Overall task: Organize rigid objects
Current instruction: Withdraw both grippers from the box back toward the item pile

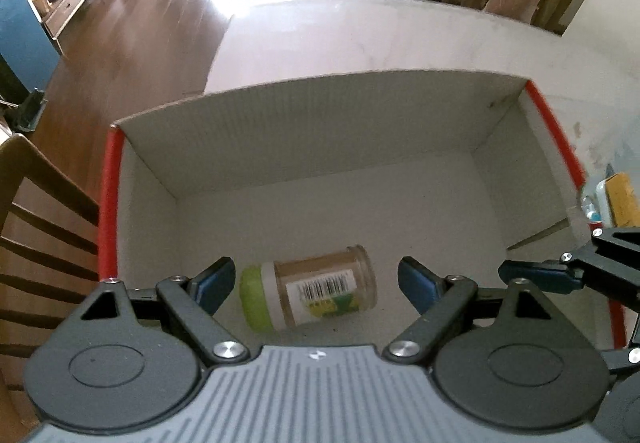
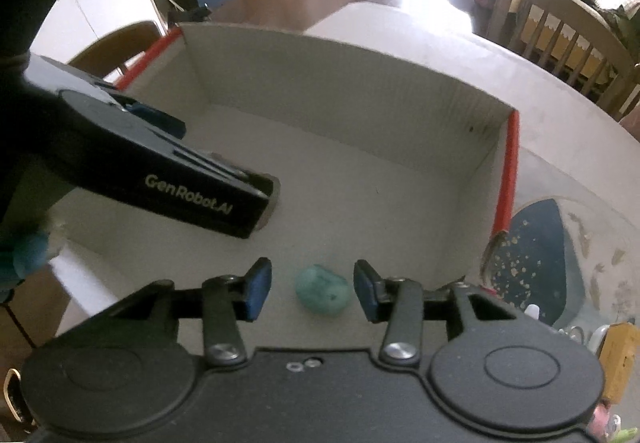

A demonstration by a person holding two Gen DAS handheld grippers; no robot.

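Both tools are over the open cardboard box (image 1: 304, 131) (red-taped side rims) on the white tabletop (image 1: 360, 35)

Left tool (image 1: 316, 285): jaws wide, nothing held. Below the gap a glass jar (image 1: 320, 293) with a green lid lies on its side on the box floor, near the box's near wall, barcode label up; pads clear of it on both sides

Right tool (image 2: 312, 289): jaws part open, holding nothing. A teal egg-shaped stone-like piece (image 2: 322, 293) sits on the box floor between the pads, toward the near right corner of the box, untouched

Reads as both drops done, step in hand = clear out of the box

How to do it well:
- lift each tool straight up along its own axis before any sideways travel; jar is round and on its side, a nudge will roll it
- leave jaws as they are on the way up, no re-closing near the items
- the tools are close together, the left tool's body crosses the right view and the right tool's finger shows at the right edge of the left view, so pull one out first
- clear the box walls fully before swinging toward the leftover clutter on the tabletop off the box's right side: a dark blue speckled item (image 2: 536, 251) and a yellow item (image 2: 618, 359)

Can't tell what the small pieces there are, too blurred
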